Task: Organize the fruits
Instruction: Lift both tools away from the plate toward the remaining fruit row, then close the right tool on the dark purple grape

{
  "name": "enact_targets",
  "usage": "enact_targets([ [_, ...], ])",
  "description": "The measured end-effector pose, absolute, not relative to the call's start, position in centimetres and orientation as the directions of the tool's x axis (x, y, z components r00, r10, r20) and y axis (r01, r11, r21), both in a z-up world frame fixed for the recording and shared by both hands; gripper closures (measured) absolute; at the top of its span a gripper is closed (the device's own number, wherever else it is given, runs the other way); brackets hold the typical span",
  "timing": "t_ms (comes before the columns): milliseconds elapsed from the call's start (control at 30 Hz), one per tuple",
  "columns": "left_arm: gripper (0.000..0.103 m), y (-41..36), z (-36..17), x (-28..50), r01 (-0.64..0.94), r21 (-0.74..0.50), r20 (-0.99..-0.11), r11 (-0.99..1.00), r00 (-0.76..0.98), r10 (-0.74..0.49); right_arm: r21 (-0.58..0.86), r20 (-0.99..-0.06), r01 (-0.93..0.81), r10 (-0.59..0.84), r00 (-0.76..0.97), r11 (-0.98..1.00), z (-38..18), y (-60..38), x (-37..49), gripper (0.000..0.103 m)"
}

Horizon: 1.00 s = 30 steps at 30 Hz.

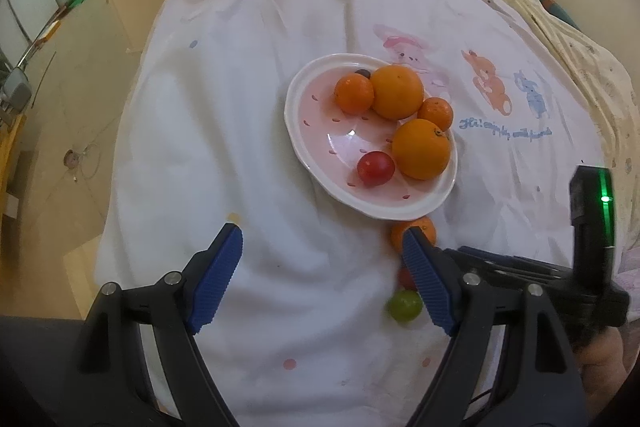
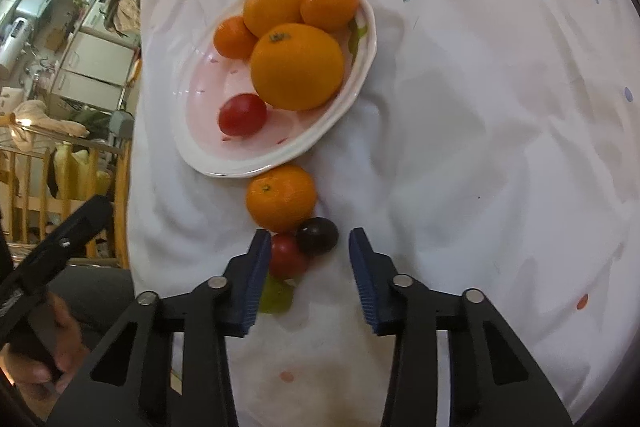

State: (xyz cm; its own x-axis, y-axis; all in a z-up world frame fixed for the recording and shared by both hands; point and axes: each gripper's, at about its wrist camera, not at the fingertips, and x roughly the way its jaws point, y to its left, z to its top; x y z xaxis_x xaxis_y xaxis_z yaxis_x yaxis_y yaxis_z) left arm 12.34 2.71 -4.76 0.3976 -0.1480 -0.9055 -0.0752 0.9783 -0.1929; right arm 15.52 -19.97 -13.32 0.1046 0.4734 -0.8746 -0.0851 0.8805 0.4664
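Though the left hand-held gripper (image 1: 322, 277) hangs released, the right hand-held gripper (image 2: 308, 277), unclenched and nearer, has the red tomato (image 2: 287, 254) at eleven o'clock against its left pad, dark grape (image 2: 318, 235) at twelve.

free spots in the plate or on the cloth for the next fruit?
Plate: the pink floor left of the red tomato and below the small orange is bare; its right half is packed with oranges. The cloth right of the plate is open. It is crowded at the near rim: loose orange, dark fruit, red fruit and green fruit cluster there.
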Motion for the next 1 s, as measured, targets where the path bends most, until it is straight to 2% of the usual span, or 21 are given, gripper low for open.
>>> enact_targets([
  [467, 0.023, 2.9, -5.5, 12.5, -0.091, -0.183, -0.918, 0.979, 0.371, -0.138, 0.385, -0.914, -0.063, 0.389, 0.110, 0.921, -13.6, -21.1, 16.1, 0.066],
  [767, 0.023, 3.1, -6.0, 12.5, -0.107, -0.168, -0.925, 0.980, 0.360, -0.119, 0.398, -0.903, -0.045, 0.400, 0.158, 0.916, -12.7, -21.9, 15.7, 0.067],
  [1000, 0.023, 2.8, -6.1, 12.5, -0.096, -0.167, -0.928, 0.981, 0.351, -0.124, 0.377, -0.920, -0.084, 0.384, 0.081, 0.922, -14.5, -19.9, 15.5, 0.067],
])
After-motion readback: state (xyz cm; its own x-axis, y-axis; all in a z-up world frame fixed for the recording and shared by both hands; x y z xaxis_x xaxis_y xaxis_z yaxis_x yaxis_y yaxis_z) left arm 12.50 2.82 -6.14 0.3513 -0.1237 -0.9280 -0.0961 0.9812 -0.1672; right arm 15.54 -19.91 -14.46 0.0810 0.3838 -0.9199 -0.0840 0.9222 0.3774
